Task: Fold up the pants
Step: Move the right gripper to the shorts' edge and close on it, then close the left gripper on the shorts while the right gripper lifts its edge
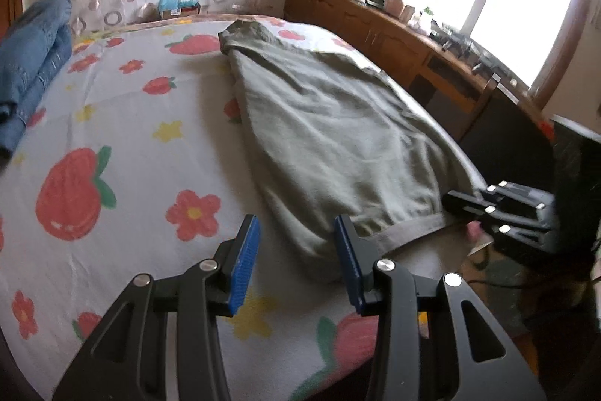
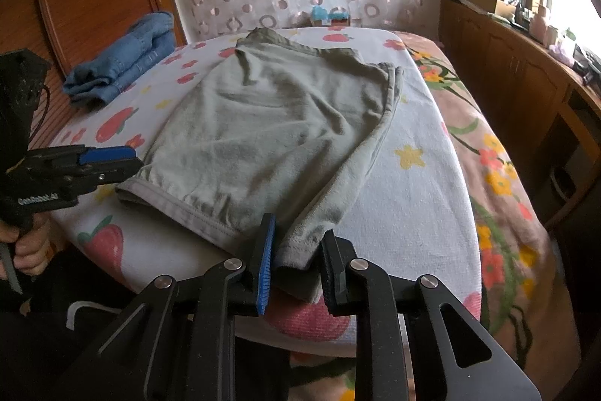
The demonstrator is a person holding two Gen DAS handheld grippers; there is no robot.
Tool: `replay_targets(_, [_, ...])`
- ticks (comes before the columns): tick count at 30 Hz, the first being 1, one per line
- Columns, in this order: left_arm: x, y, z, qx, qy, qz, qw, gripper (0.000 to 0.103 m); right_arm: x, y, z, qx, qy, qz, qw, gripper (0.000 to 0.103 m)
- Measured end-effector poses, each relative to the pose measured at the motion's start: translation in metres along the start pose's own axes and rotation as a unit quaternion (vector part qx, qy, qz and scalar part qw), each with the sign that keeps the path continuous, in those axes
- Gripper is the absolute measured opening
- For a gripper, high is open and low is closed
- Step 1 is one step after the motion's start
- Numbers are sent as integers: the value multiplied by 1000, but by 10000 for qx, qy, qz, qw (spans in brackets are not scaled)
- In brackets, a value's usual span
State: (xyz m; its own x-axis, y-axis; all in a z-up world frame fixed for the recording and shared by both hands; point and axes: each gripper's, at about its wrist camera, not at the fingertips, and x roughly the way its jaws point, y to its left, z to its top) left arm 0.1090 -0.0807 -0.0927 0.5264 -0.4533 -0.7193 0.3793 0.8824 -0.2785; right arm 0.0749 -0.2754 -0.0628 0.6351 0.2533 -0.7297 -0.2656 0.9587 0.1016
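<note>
Grey-green pants (image 2: 270,123) lie flat on a white sheet (image 2: 420,198) printed with strawberries and flowers. They also show in the left wrist view (image 1: 330,138). My left gripper (image 1: 296,235) is open, its blue pads on either side of the near hem corner, just above the sheet. In the right wrist view it (image 2: 124,160) sits at the left hem corner. My right gripper (image 2: 296,243) is open with the other hem corner between its pads, not clamped. In the left wrist view it (image 1: 465,203) sits at the right hem end.
Folded blue jeans (image 2: 124,59) lie at the far left of the bed. A small box (image 2: 330,15) stands at the headboard. A wooden sideboard (image 2: 518,70) with clutter runs along the right under a bright window. A floral blanket (image 2: 488,153) covers the bed's right side.
</note>
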Motion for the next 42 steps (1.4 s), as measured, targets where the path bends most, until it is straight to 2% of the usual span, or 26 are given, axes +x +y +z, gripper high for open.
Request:
replay_targets(3, [-2,-3,1,-57,4,-181,9998,40,0,0,0,5,-5,3,10000,19])
replay_targets(7, [7,-10,-4,37,172,-143,9997,40,0,0,0,3,-5,4,10000,19])
replay_targets(12, [7,-17,-8,188,81,-19,9998,40,0,0,0,8,-1,7,10000,19])
replay_targets(13, [6,-19,-9,225,69,-16,9997,37,0,0,-1,4,-5,5,10000,19])
replay_targets(14, [7,-18,-9,229,72,-37,9997,28,0,0,-1,5,-2,9,10000,19])
replay_targets(18, [7,-20,-10,255,99,-156,9995,18,0,0,0,9,5,95,10000,12])
replay_targets(20, [6,-19,-10,228,77,-250,9994,8,0,0,0,34,-6,186,9998,9])
replay_targets(23, [2,-24,-7,315,13,-353,9989,3,-2,-1,3,109,-74,362,9993,6])
replay_targets(28, [-18,-32,6,480,-345,-360,9976,3,-13,-5,12,290,-325,612,9972,4])
replay_targets(32, [-48,-37,24,536,-766,-357,9950,3,-29,1,27,174,-586,609,9963,4])
replay_targets(42, [-129,-34,71,674,-1641,-181,9840,3,-84,39,93,-379,-1389,759,9867,4])
